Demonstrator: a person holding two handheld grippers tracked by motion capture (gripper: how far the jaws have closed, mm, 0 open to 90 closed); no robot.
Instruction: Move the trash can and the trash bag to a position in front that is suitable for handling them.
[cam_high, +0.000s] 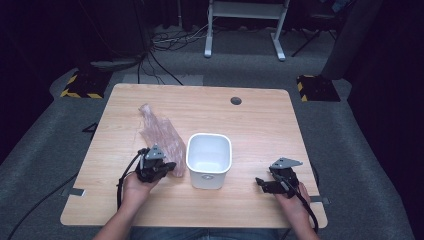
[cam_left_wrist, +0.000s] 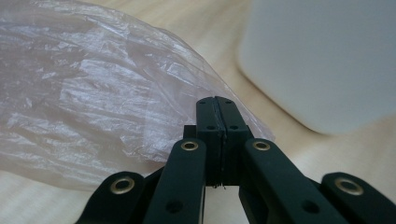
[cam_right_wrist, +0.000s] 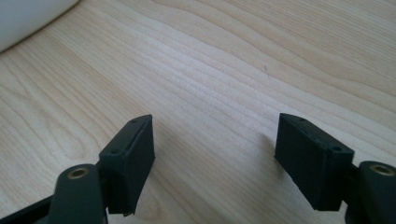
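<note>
A crinkled, translucent pinkish plastic bag (cam_high: 162, 135) lies flat on the wooden tabletop (cam_high: 260, 120), its long axis running from the far left toward the near right, ending just left of a white, rounded-square plastic bin (cam_high: 209, 160). The left tongs (cam_high: 167, 166) sit at the bag's near end. The left gripper view shows these tongs (cam_left_wrist: 217, 105) pressed together, though whether film is pinched is unclear. The right tongs (cam_high: 260, 182) rest wide apart and empty, over bare woodgrain in the right gripper view (cam_right_wrist: 215, 140).
</note>
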